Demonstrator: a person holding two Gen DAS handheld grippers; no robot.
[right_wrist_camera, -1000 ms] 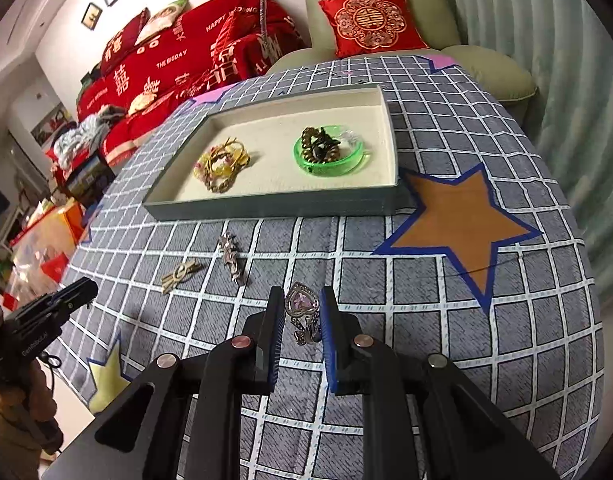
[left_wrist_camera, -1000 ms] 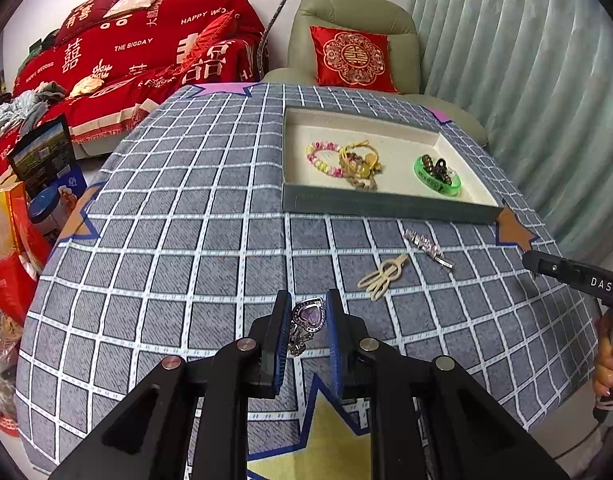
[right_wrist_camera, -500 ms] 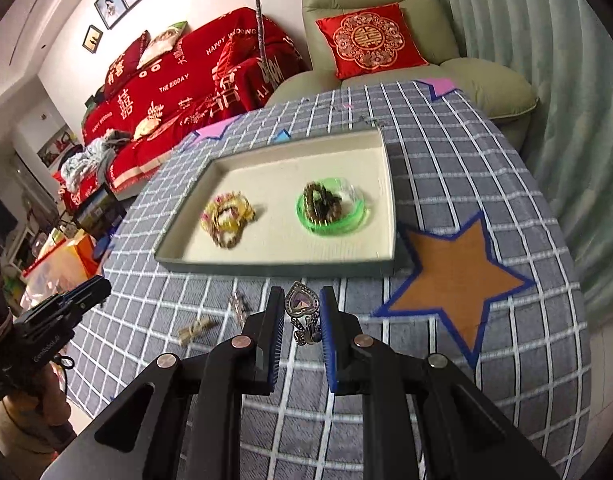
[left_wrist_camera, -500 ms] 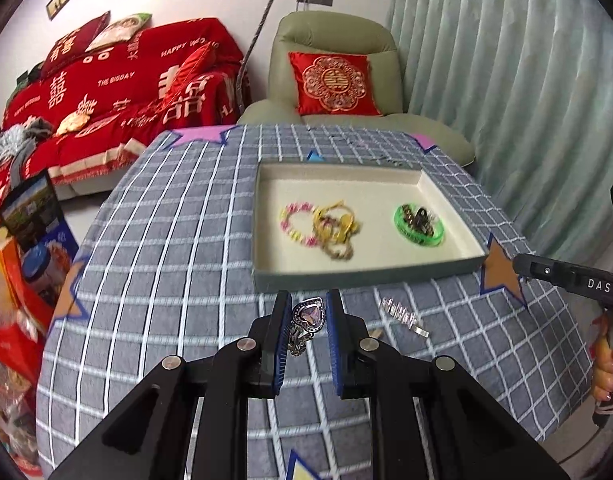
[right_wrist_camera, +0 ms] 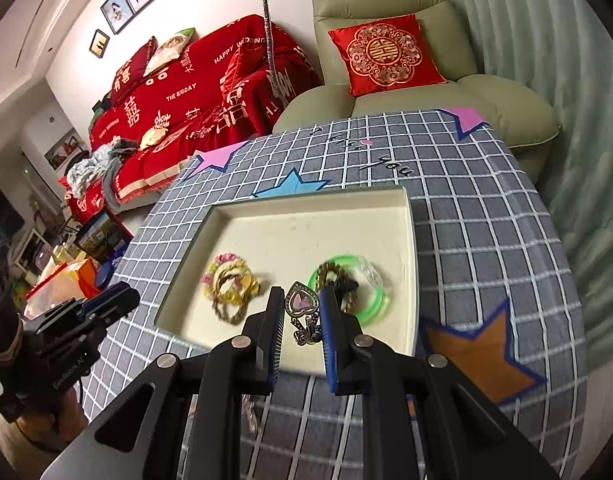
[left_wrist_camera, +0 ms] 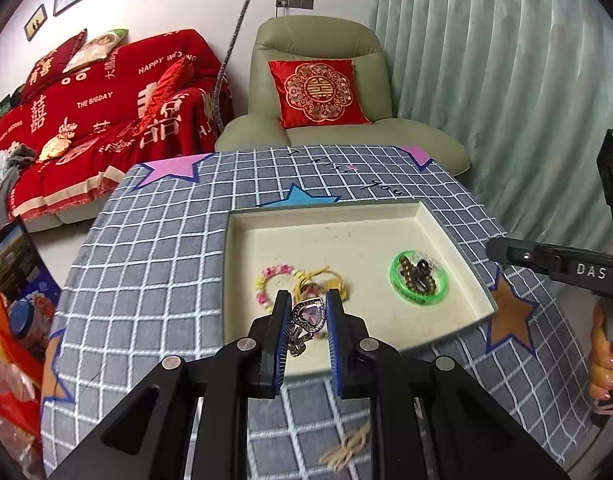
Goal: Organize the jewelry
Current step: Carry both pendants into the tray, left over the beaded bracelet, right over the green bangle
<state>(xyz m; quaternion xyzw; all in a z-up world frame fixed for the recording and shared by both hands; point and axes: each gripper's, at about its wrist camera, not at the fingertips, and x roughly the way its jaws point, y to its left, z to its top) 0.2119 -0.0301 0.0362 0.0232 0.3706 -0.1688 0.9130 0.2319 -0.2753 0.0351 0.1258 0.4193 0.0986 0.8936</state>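
Left wrist view: my left tool (left_wrist_camera: 308,314) clenched on heart pendant (left_wrist_camera: 307,315), purple stone, chain dangling, above near edge of tray (left_wrist_camera: 458,236). Green bangle (left_wrist_camera: 418,278), beaded bracelets (left_wrist_camera: 276,282) lie inside tray.

Right wrist view: my right tool (right_wrist_camera: 302,304) clenched on second heart pendant (right_wrist_camera: 301,303), above tray's near edge. Checked surface (right_wrist_camera: 486,216) underneath.

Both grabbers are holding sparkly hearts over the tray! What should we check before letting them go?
1. Left gripper shut on its heart pendant: ok.
2. Right gripper shut on its heart brooch: ok.
3. Both hang over the tray: ok.
4. Bare tray floor beneath each: cannot tell.
5. Green bangle and yellow bracelets lie close: not ok.
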